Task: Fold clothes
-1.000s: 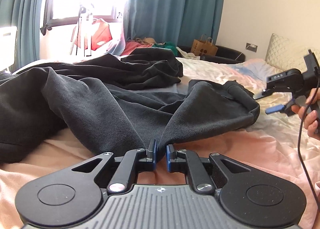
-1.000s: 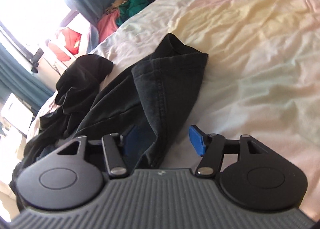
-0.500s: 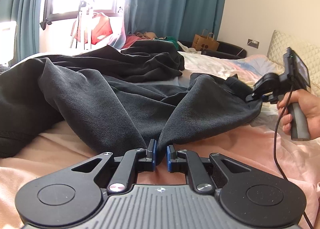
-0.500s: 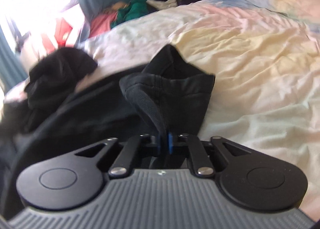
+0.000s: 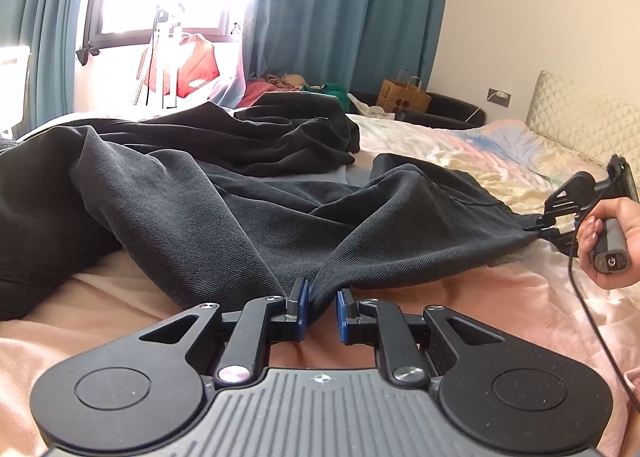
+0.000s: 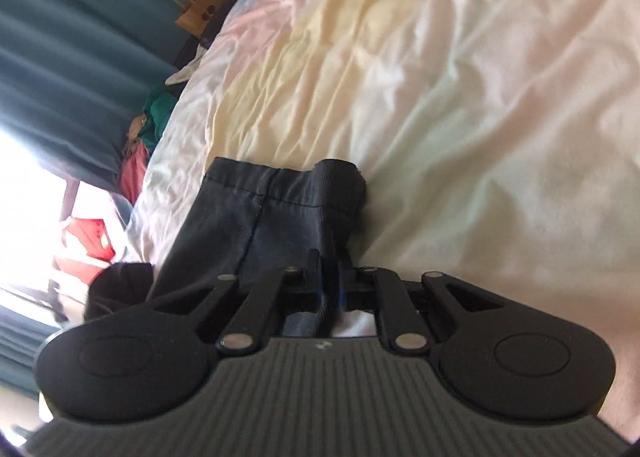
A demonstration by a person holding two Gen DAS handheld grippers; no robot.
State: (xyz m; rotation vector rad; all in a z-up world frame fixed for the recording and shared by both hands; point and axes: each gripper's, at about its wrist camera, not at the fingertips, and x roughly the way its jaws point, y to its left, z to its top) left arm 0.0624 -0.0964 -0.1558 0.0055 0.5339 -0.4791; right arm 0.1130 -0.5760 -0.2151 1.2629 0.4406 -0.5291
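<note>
Dark charcoal cotton garment (image 5: 248,225) spread on pastel rumpled bedsheet (image 6: 460,105); L gripper (image 5: 319,311) pinches garment's near fold; R gripper (image 6: 331,281) clamped on garment's hemmed edge, w/ hand (image 5: 614,241) beside garment

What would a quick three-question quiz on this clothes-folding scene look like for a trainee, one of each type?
1. True or false: the left gripper is clamped on the dark garment.
2. Multiple choice: the right gripper holds A) a pillow, B) the garment's stitched hem, C) nothing.
3. Fill in: beyond the bed, the brown paper bag stands near the teal ____.

Key: 1 true; 2 B; 3 curtain.
</note>
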